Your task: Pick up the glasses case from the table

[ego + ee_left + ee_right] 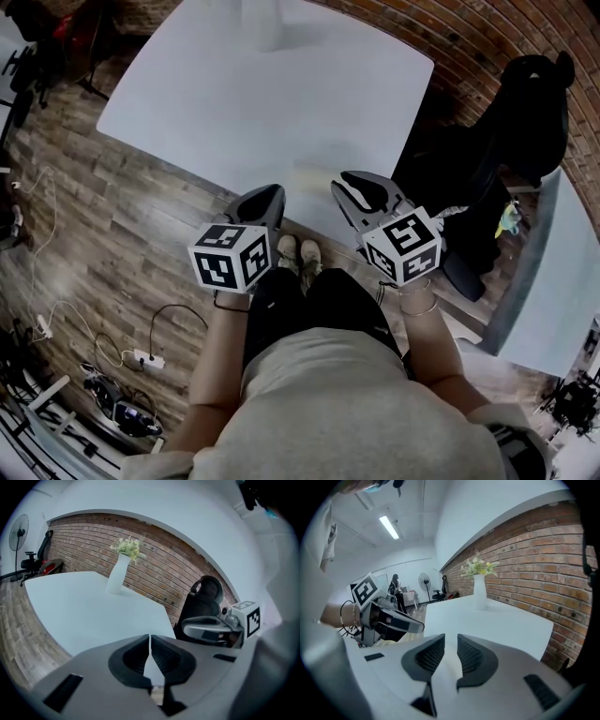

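A white table (pixel 234 103) stands on a wood-plank floor beside a brick wall (pixel 543 550). Near the table's front edge, the head view shows a pale, blurred oblong that I take for the case (pixel 314 173). It lies just ahead of the two grippers and between them.

The step in hand looks like the approach, with nothing grasped yet. The left gripper (pixel 150 641) has its jaws pressed together and is empty. The right gripper (pixel 450 644) has its jaws slightly parted with nothing between them. The next move calls for spreading one gripper wider and bringing it down over the case.

Only the head view shows the case. The gripper views look across the tabletop to a vase (pixel 118 576) of flowers, and each catches the other gripper.
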Available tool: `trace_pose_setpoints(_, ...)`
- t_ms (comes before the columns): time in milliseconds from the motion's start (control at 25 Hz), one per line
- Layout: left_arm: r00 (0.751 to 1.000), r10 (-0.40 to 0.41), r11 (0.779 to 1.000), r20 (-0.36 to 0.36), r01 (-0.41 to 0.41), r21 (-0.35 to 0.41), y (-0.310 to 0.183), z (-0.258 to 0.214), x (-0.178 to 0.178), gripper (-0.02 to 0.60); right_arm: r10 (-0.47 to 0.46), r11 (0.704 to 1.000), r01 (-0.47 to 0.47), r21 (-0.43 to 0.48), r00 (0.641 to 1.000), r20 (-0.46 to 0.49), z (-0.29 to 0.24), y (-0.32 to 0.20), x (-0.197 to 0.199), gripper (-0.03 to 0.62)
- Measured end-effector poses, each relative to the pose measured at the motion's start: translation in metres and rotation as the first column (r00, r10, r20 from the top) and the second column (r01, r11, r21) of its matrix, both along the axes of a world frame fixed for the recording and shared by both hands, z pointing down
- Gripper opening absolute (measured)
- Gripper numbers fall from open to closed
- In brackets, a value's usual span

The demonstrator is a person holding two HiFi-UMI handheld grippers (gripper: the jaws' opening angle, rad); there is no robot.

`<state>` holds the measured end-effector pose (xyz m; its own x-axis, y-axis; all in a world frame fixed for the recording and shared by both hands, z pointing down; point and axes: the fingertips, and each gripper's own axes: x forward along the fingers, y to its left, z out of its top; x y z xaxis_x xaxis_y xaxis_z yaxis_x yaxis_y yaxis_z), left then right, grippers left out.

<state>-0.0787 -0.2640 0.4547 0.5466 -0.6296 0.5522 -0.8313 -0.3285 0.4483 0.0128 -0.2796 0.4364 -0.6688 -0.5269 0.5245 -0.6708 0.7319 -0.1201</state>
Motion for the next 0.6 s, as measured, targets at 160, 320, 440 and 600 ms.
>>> trace_pose_setpoints(160,0.999,0.027,0.999,-0.019,-0.028,-0.037,-0.001,0.015,0.003,0.015,-0.049,0.999,0.049,-0.001,0.995,-0.085,0.014,-0.011,-0.002,0.109)
trace_pose_setpoints(320,0.999,0.033,0.998,-0.024,-0.035,-0.060,-0.009,0.028,-0.005,0.015,-0.153,0.988,0.155,-0.008,0.961,-0.228,0.034,-0.016,-0.010,0.172)
trace_pose_setpoints(440,0.999,0.036,0.996,-0.034,-0.039,-0.081,-0.006,0.040,-0.004,0.015,-0.255,0.966,0.256,-0.043,0.903,-0.346,0.057,-0.012,-0.012,0.224)
trace_pose_setpoints(600,0.998,0.036,0.993,-0.046,-0.041,-0.108,-0.004,0.052,-0.006,0.015,-0.342,0.939,0.319,-0.127,0.836,-0.429,0.085,-0.014,-0.017,0.262)
